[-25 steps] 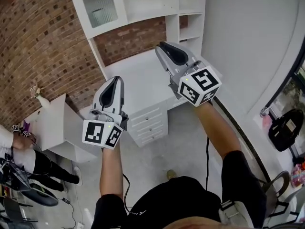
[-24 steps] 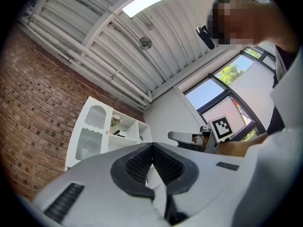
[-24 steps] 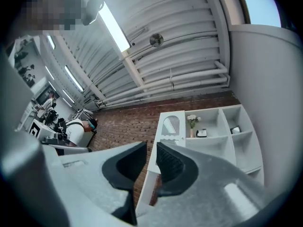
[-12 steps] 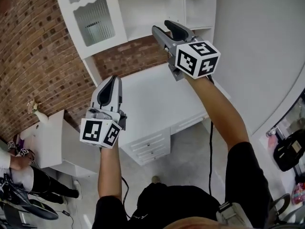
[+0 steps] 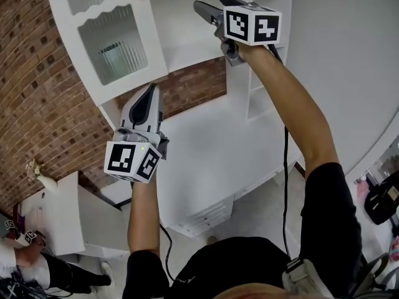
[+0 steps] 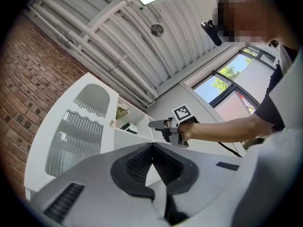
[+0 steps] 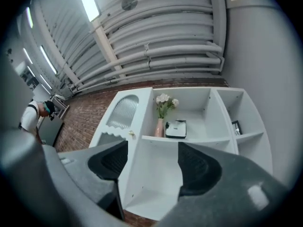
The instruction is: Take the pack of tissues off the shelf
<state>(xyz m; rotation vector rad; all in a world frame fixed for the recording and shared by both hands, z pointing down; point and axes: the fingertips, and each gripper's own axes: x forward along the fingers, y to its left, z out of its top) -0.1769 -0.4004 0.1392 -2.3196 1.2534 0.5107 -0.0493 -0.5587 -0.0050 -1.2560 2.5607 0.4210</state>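
Observation:
The pack of tissues point(image 7: 176, 129), white with a dark top, lies on the upper shelf point(image 7: 189, 140) of a white wall unit, just right of a pink vase. In the left gripper view the pack point(image 6: 129, 126) is small and dark, a short way left of the raised right gripper point(image 6: 156, 125). My right gripper point(image 5: 209, 4) is held high in front of the shelves; its jaws are opening, with nothing between them, and the pack sits some way beyond its fingers point(image 7: 201, 167). My left gripper point(image 5: 151, 91) hangs lower over the desk, shut and empty.
A pink vase of white flowers point(image 7: 161, 119) stands beside the pack. A cabinet door with ribbed glass point(image 5: 115, 48) is left of the shelf. A small dark item point(image 7: 236, 126) sits in the right compartment. Below are the white desk top point(image 5: 218, 161) and a brick wall point(image 5: 37, 92). A person point(image 5: 25, 263) stands at the lower left.
My right gripper has risen from above the desk up to the shelves and its jaws have parted. The head view has tilted upward. The left gripper has stayed at about the same height.

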